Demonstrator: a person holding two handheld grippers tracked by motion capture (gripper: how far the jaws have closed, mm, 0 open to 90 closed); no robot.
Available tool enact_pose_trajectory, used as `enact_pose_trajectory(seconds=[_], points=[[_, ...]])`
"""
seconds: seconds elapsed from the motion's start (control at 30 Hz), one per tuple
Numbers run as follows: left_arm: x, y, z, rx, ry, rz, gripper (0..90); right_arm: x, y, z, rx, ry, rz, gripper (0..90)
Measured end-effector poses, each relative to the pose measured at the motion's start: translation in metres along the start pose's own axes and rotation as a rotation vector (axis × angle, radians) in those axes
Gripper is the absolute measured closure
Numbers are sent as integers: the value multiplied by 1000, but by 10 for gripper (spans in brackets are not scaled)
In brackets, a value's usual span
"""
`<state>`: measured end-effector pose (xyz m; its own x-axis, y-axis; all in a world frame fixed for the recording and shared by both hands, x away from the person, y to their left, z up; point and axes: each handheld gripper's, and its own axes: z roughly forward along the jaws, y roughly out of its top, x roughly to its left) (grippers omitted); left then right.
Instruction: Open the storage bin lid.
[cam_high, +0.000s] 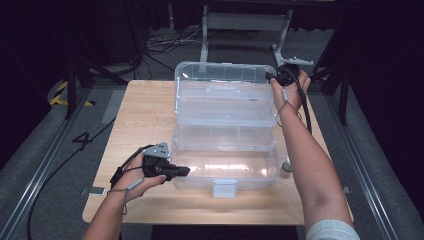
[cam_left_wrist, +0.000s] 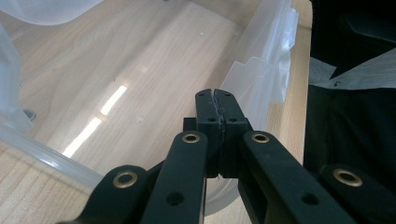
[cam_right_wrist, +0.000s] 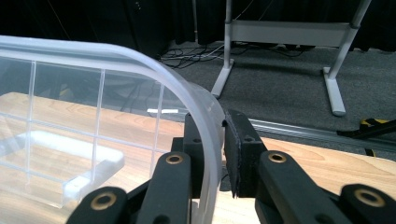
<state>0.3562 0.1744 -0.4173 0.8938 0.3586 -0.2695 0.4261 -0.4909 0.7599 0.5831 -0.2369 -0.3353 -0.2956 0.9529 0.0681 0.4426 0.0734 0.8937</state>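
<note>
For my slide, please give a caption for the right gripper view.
Right gripper clamps the rim of the clear box's open lid.

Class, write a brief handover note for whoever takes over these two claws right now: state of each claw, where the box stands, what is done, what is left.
Left claw: jaws shut on the left wall of the clear plastic box, near its front corner, steadying the base.
Right claw: clamped on the curved rim of the raised lid at its far right corner.
The box sits mid-table, open, its tiered trays spread out; the base looks empty.
Done: the lid is up.
Left: likely either swing the lid fully back or close it; keep the base held.
</note>
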Motion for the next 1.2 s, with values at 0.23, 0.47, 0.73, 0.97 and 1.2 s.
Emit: enact_pose_trajectory(seconds=[0.23, 0.47, 0.73, 0.97, 1.2], points=[[0, 0, 0, -4, -4, -3, 900, -2, -2, 5, 4, 5, -3, 798], [0, -1, 0, -6, -5, -4, 900, -5, -3, 9, 10, 16, 5, 797], [1, -1, 1, -13, -9, -8, 900, -6, -3, 17, 33, 23, -18, 797], [1, -1, 1, -13, -9, -10, 900, -13, -7, 24, 62, 59, -19, 811], [1, -1, 1, -15, -12, -12, 900, -17, -14, 32, 64, 74, -33, 812]])
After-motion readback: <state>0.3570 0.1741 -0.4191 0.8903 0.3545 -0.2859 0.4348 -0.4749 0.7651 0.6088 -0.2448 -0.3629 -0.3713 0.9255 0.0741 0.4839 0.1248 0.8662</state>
